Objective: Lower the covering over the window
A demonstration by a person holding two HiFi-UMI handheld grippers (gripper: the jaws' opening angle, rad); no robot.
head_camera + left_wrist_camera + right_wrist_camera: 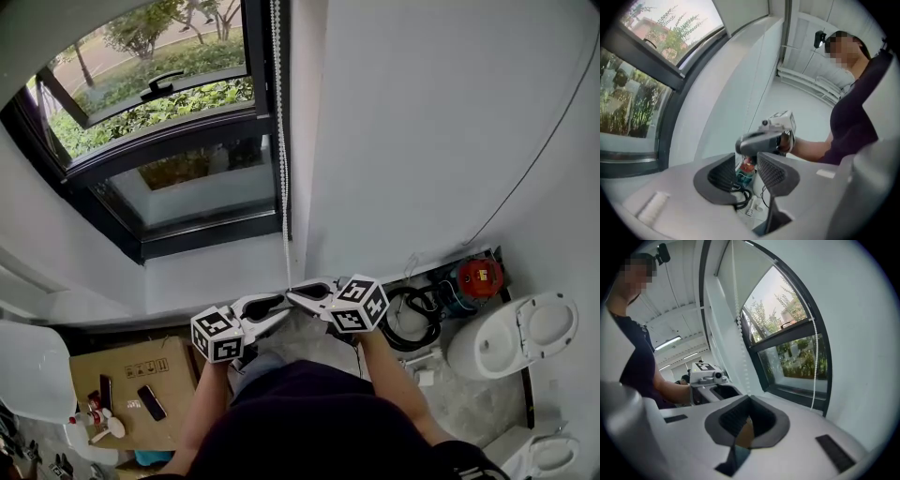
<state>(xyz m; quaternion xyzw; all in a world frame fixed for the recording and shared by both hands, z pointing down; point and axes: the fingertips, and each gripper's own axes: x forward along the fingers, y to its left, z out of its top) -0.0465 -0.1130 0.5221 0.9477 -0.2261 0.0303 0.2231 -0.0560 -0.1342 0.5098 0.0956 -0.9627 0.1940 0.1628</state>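
Right gripper clamped on bead chain, left gripper open just beside it, window still uncovered.

The right gripper (294,294) has its jaws fully together on the bead chain (282,141), low on the strand, likely because pulling there drives the covering down. The chain runs up from the pinch along the window (187,192) frame; its second strand hangs further off by the wall. The left gripper (279,307) sits at about the same height with jaws wide and nothing between the pads, probably free for the next hand-over-hand grab. The chain lies beside its fingers, not inside them. The covering itself is out of view (presumably rolled up above).
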